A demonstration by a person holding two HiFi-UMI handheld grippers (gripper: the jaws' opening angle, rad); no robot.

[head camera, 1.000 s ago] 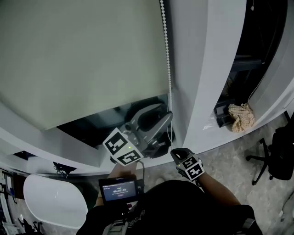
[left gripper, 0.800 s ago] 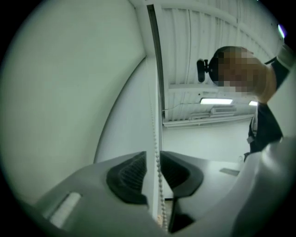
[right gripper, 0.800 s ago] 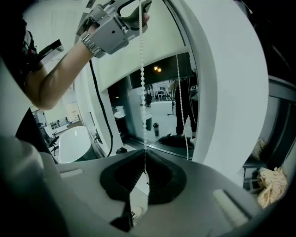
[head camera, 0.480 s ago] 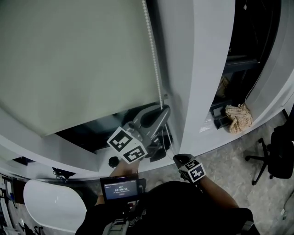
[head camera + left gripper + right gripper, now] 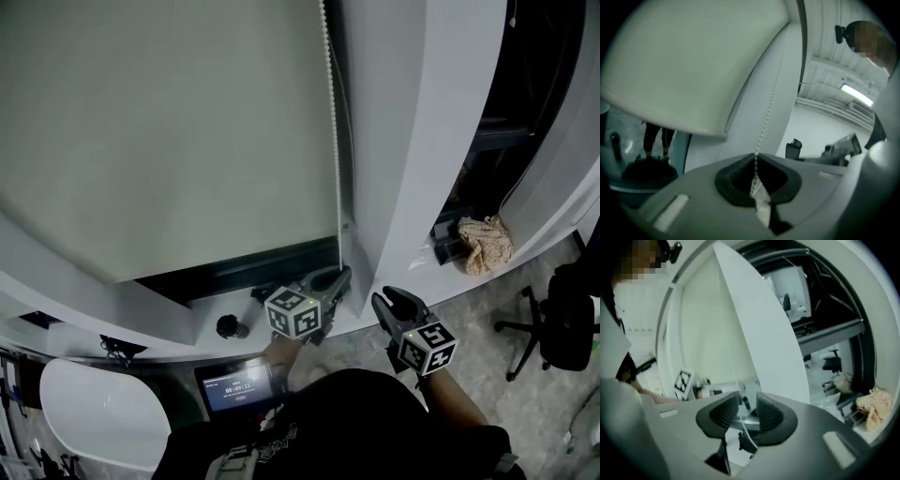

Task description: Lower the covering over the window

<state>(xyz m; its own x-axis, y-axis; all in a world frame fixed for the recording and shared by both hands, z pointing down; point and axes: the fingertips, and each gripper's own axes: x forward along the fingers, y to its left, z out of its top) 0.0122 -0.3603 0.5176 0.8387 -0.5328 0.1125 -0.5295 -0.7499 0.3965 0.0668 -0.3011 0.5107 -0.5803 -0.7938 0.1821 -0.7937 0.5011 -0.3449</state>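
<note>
- The roller blind (image 5: 169, 131) hung lower than a second earlier. Its bottom edge (image 5: 225, 264) had dropped, so only a narrow dark strip of window (image 5: 262, 274) remained between it and the sill (image 5: 169, 323).
- The bead chain (image 5: 330, 112) ran taut down the blind's right edge, just left of the white pillar (image 5: 412, 141), and ended in the left claw (image 5: 336, 279).
- The left claw had closed within the last second. It now sat clenched on the chain, low and just above the sill instead of up beside the blind's edge. In the left gripper view the beads (image 5: 768, 112) dropped straight into the pinched pads (image 5: 755, 161).
- The right claw (image 5: 389, 298), near and to the right of the left one, had just been opening. In the right gripper view its pads (image 5: 747, 411) stood apart. A thin pale strand passed between them but was not pressed, so that claw was released.
- This looked like a hand-over-hand pull: the left claw had just finished a downward stroke, and the right was free to take a higher hold.
- The task seemed nearly done, perhaps one more pull short of covering the glass.
- Far right, a crumpled cloth (image 5: 486, 241) lay on a ledge, apart from the work.
</note>
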